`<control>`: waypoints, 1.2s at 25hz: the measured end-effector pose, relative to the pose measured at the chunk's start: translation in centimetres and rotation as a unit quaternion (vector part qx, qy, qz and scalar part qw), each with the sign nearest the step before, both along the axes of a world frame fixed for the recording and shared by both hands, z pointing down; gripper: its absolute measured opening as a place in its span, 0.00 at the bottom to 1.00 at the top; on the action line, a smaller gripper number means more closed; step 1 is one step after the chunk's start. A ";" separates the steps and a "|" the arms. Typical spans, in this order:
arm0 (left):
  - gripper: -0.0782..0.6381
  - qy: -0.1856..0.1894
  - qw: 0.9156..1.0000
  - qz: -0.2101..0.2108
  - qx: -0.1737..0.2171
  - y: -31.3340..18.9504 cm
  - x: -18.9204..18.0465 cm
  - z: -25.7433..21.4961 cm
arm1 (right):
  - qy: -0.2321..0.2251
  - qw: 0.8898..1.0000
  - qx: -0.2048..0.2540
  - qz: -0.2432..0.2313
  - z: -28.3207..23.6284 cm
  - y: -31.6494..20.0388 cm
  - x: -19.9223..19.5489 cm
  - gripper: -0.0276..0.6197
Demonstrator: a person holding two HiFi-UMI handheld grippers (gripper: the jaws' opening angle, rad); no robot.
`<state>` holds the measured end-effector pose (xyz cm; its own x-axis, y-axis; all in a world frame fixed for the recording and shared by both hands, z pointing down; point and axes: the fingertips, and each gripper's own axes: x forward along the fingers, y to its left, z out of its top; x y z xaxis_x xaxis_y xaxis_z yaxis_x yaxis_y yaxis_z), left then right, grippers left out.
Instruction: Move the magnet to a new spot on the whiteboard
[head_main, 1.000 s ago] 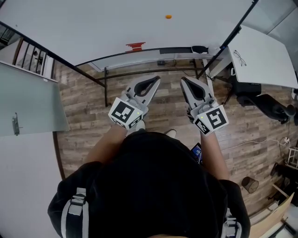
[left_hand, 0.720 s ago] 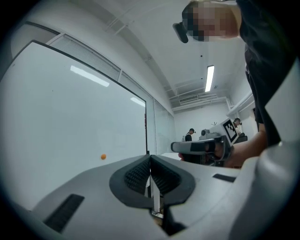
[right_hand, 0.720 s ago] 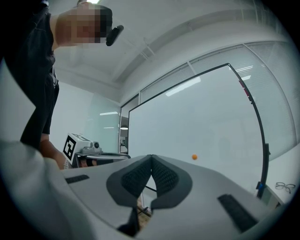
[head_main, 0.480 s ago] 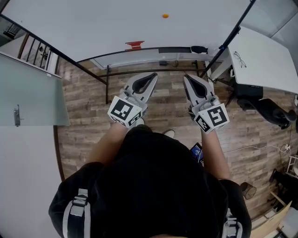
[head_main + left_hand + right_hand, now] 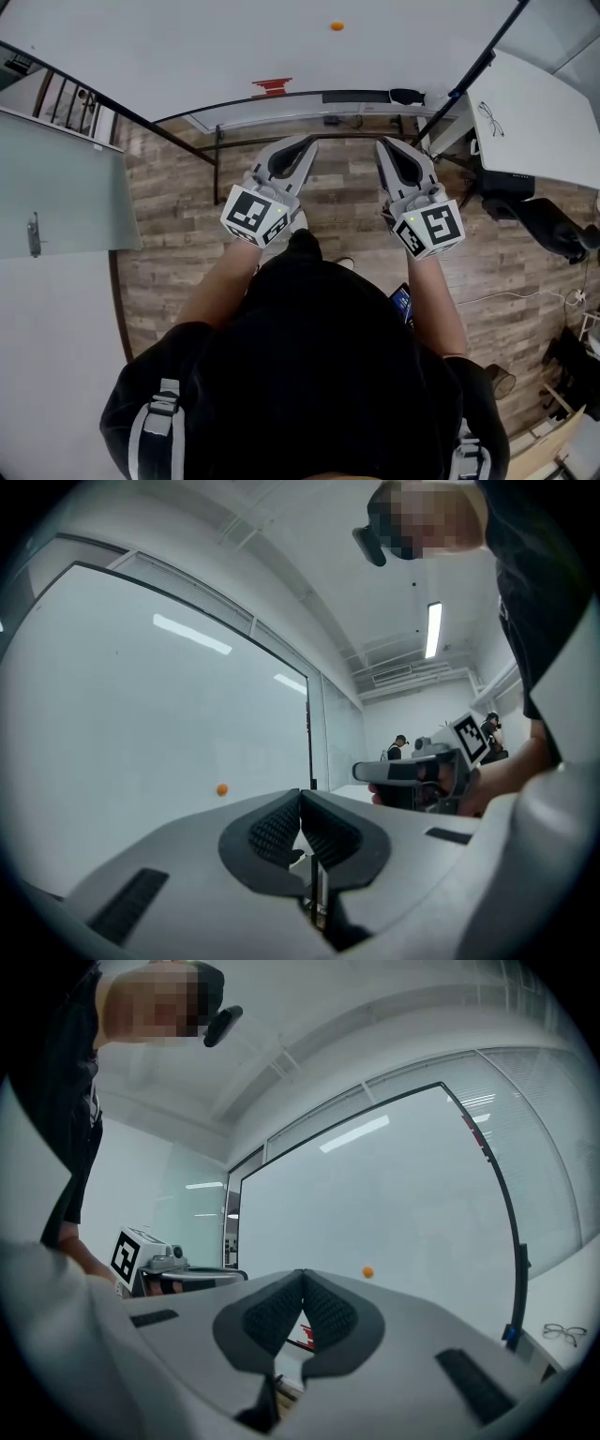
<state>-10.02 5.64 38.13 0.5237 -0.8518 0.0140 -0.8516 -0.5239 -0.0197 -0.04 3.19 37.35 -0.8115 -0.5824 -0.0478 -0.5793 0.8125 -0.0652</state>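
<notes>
- Orange round magnet (image 5: 337,25), small and button-like, sits on the large white whiteboard (image 5: 187,47). It is in the board's lower half and well in from both side edges.
- It is up and to the right of a red mark (image 5: 273,88) near the whiteboard's bottom edge.
- Left tool (image 5: 309,141) has its jaws together with nothing between the ribbed pads, and it is held well short of the board.
- Right tool (image 5: 384,142) is likewise closed and empty. It is level with the left one and just as far from the magnet.
- Neither tool touches anything, so the task looks not yet begun and the magnet is untouched.
- Risk: if a tool arrives with its jaws together, the tips would only butt the magnet, sliding it or knocking it off onto the wood-plank floor (image 5: 178,234).
- Risk: the magnet is tiny and lies flat against the whiteboard, so there is little rim to pinch. A slightly off-centre closure would probably let it squirt out sideways.
- Risk: pushing in hard could scrape the board or rock it on its black frame (image 5: 216,150).
- Risk: letting go before the magnet seats flat at the new spot could drop it.
</notes>
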 end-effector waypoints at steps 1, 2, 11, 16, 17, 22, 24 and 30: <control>0.12 0.000 1.000 0.000 0.002 -0.5 -0.3 0.0 | 0.001 1.000 -0.001 0.002 0.0 -0.4 -0.2 0.04; 0.12 0.000 1.000 -0.001 0.003 -1.1 -0.5 0.0 | 0.004 1.000 -0.001 0.004 -0.1 -0.8 -0.4 0.04; 0.12 -0.002 1.000 0.007 0.006 -7.4 -4.1 -0.2 | 0.005 1.000 -0.008 0.028 0.4 -6.5 -3.8 0.04; 0.12 -0.008 1.000 0.014 0.007 -10.9 -5.6 0.2 | 0.008 0.999 -0.011 0.047 1.0 -9.8 -5.2 0.04; 0.12 -0.009 1.000 0.014 0.007 -11.5 -5.9 0.3 | 0.009 0.999 -0.013 0.049 1.2 -10.5 -5.5 0.04; 0.12 -0.007 1.000 0.025 0.003 -14.5 -7.4 0.8 | 0.019 0.997 -0.023 0.070 1.6 -13.7 -7.1 0.04; 0.12 -0.006 1.000 0.029 0.003 -15.5 -8.1 0.9 | 0.020 0.997 -0.023 0.078 1.7 -14.8 -7.9 0.04; 0.12 -0.005 0.999 0.045 0.003 -18.6 -9.9 1.4 | 0.025 0.994 -0.017 0.105 1.9 -18.2 -10.0 0.04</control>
<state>-19.94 -12.97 39.50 0.5979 -0.8015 0.0149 -0.8009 -0.5980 -0.0307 -10.01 -14.99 39.30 -0.6727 -0.7398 0.0122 -0.7391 0.6711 -0.0578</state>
